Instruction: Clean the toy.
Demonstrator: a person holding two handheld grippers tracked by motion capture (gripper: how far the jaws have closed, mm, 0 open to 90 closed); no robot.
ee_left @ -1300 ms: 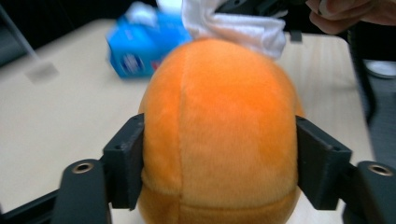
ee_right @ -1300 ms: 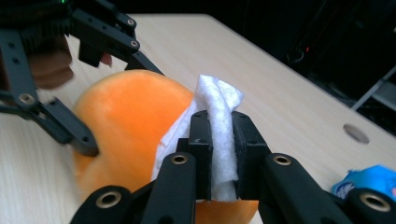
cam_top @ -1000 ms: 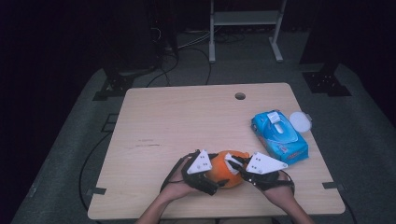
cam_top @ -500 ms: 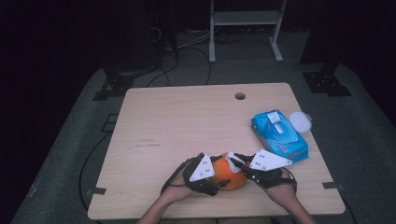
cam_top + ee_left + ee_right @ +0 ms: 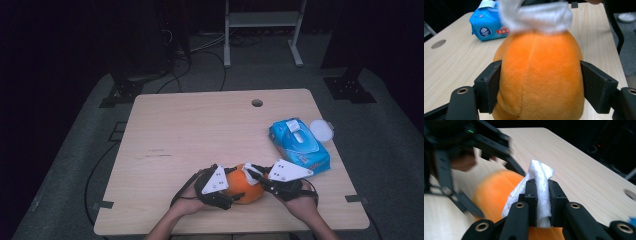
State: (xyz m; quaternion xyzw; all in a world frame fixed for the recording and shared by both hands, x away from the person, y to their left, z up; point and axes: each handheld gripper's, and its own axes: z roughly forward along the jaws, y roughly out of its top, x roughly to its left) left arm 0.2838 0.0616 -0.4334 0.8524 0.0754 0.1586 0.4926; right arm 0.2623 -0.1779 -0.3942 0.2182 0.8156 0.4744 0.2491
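Observation:
An orange plush toy lies near the table's front edge between both hands. My left gripper has just been closing its jaws on it. In the left gripper view the two black pads press into the sides of the plush, so my left gripper is shut on it. My right gripper comes in from the right. In the right gripper view my right gripper is shut on a folded white wipe, which rests on top of the orange plush. The wipe appears blurred above the plush.
A blue pack of wipes lies at the right of the wooden table, with a round white lid beside it. A cable hole sits near the far edge. Cables and a metal stand lie on the dark floor beyond.
The left gripper's jaws have closed in on the orange plush. Both hands and the plush have stayed almost where they were.

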